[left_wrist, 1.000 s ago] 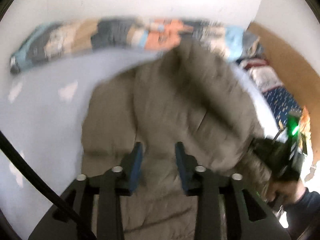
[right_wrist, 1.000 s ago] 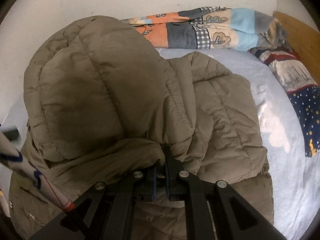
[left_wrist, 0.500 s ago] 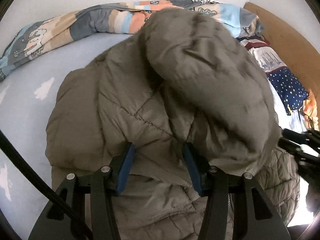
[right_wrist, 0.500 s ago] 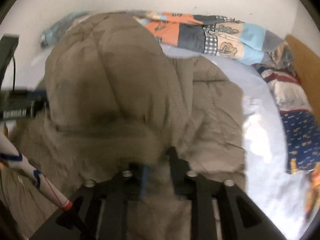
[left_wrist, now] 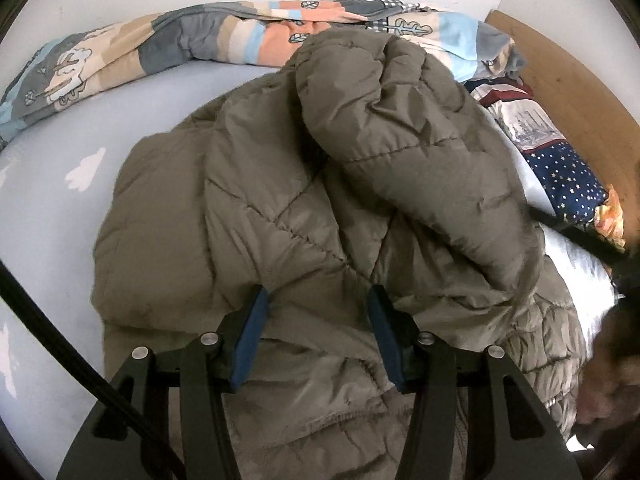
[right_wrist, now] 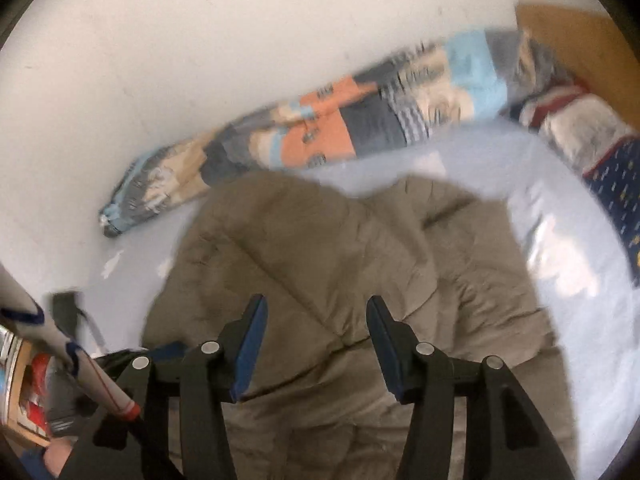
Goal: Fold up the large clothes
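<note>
Change since earlier frames: the right gripper [right_wrist: 314,346] pinched a fold of the jacket [left_wrist: 320,184] a second ago; its jaws have just been opening, and the fold now lies dropped across the jacket body.
Right jaws: spread, above the jacket, nothing between the pads.
Left jaws: the left gripper [left_wrist: 316,334] stands spread with padded fabric bulging between the blue pads; whether the pads press on it cannot be told.
Jacket position: on the bed [left_wrist: 52,216], bulk in the middle of the pale sheet, one padded section doubled over the top.
Surroundings: rolled patterned blanket [left_wrist: 192,40] along the wall behind the jacket; starred pillow [left_wrist: 568,168] at the right edge of the bed.
Risk 1: the doubled section looks puffy and loosely set; judged likely to spring back or slide off, because padding resists a crease.
Risk 2: a left pull with fabric caught would drag the layers askew.
Further difference: the right view has shifted and blurred; the raised fabric mound no longer fills it.
</note>
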A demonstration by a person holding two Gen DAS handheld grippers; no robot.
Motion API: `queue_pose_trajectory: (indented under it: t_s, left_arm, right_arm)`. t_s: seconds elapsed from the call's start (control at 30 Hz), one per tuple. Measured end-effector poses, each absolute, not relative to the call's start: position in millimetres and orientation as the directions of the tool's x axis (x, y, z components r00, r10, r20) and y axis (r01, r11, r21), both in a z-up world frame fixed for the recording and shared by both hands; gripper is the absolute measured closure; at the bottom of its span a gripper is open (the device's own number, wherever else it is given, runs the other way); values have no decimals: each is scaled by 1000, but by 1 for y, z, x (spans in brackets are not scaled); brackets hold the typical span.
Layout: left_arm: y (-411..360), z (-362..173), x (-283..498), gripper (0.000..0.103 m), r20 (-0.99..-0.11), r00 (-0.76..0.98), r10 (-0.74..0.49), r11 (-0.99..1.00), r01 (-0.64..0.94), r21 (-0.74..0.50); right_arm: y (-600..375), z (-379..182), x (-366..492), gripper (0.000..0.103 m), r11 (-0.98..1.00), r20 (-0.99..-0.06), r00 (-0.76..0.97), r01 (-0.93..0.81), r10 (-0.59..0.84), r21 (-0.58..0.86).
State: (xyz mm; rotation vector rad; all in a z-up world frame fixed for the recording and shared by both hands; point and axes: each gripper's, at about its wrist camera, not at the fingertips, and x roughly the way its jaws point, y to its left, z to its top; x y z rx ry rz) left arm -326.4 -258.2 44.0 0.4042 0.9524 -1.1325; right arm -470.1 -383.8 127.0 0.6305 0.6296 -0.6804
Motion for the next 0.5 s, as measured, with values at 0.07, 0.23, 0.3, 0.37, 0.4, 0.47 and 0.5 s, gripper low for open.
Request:
queue_pose_trajectory:
  t_s: [0.07, 0.23, 0.3, 0.37, 0.4, 0.47, 0.5]
  left_arm:
    - [-253, 59, -324, 52, -785, 110, -610, 394, 901, -180]
    - [-248, 97, -316, 52, -650, 112, -752, 361, 894, -264]
    - [-253, 95, -317, 52, -623, 54, -781, 329, 882, -337]
    - [-263, 86, -321, 52, -645, 41, -763, 330, 883, -334]
    - [-270, 79, -323, 52, -672, 49, -739, 343, 886, -313]
    - [-284, 54, -323, 52, -764, 56, -643, 397, 877, -270]
    - [-287, 45, -321, 52, -789, 51, -612, 419, 867, -269]
  right_arm:
    - [-391, 96, -459, 47, 603, -760, 563, 743, -326, 291]
    - [-388, 69, -443, 47, 643, -814, 493, 738, -305, 206]
    - [-388, 69, -441, 47, 645, -817, 487, 738, -307, 198]
    - [-389, 69, -441, 47, 648, -817, 487, 736, -308, 194]
    - [-389, 69, -441, 47, 654, -818, 486, 733, -307, 190]
    - [-389, 71, -443, 47, 662, -819, 487, 726, -303, 187]
    - [-386, 71, -445, 47, 663, -820, 488, 724, -299, 189]
